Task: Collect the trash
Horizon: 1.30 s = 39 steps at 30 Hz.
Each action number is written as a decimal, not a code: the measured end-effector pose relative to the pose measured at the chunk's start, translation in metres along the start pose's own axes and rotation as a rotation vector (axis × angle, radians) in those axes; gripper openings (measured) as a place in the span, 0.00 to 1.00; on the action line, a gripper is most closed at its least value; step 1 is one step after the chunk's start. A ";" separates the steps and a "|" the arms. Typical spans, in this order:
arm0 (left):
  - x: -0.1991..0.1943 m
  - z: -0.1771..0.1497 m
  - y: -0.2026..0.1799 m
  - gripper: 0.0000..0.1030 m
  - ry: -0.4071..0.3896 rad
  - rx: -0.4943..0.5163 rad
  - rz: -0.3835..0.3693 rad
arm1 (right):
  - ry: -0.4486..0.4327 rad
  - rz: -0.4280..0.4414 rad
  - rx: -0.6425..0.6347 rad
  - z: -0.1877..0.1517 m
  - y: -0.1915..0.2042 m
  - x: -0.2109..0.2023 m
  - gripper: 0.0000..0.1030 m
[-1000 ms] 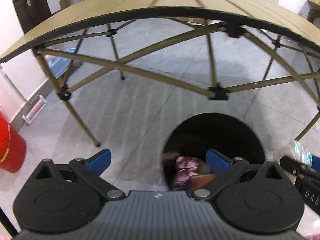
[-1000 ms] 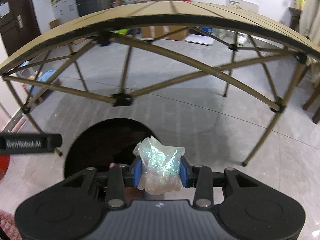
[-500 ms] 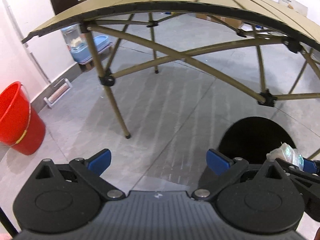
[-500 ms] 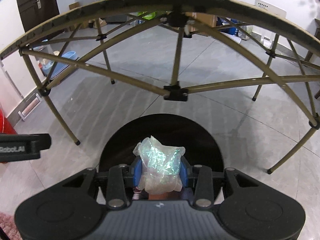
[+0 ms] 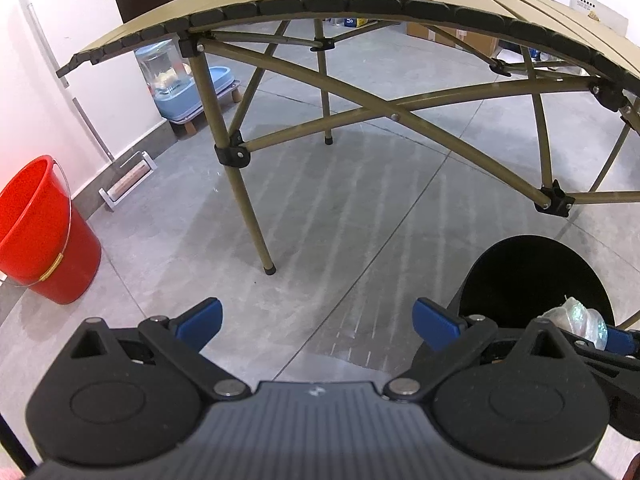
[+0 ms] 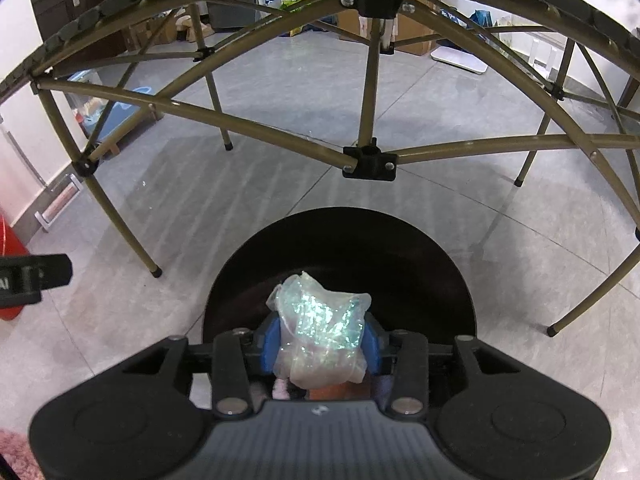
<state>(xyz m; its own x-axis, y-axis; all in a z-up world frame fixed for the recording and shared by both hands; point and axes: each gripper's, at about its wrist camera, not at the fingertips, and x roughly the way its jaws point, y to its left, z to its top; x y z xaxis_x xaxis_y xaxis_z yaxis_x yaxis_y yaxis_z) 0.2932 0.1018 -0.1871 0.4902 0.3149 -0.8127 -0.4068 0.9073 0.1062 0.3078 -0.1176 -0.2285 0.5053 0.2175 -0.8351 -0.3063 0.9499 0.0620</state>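
A: Right wrist view shows the crumpled iridescent wrapper (image 6: 320, 332) between the blue pads of the right gripper (image 6: 320, 346), directly above the mouth of the black bin (image 6: 340, 248). The jaws are opening, though the wrapper still sits between the pads.

B: And the left gripper (image 5: 316, 318)?

A: Spread wide with nothing in it, hanging over the grey floor (image 5: 320, 208), beside the bin and near a leg of the folding table (image 5: 248, 200).

B: So the drop is the step in hand?

A: I'd say so. Best to stay centred over the opening and let the pads part fully; light film may cling to a pad, so confirm it falls before lifting away.
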 end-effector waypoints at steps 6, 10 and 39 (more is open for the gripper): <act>0.001 0.000 0.000 1.00 0.000 0.001 0.005 | -0.028 -0.034 -0.001 0.002 -0.001 -0.004 1.00; 0.000 0.000 -0.001 1.00 -0.003 0.002 0.001 | -0.031 -0.036 0.010 0.002 -0.005 -0.004 1.00; -0.231 -0.074 0.016 1.00 -0.292 0.114 -0.256 | -0.356 -0.013 -0.062 -0.073 -0.025 -0.275 1.00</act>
<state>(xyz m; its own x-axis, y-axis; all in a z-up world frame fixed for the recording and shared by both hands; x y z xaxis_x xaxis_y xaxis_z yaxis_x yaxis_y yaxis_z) 0.1163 0.0231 -0.0395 0.7700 0.1256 -0.6256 -0.1629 0.9866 -0.0024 0.1179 -0.2179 -0.0403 0.7554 0.2806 -0.5921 -0.3413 0.9399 0.0101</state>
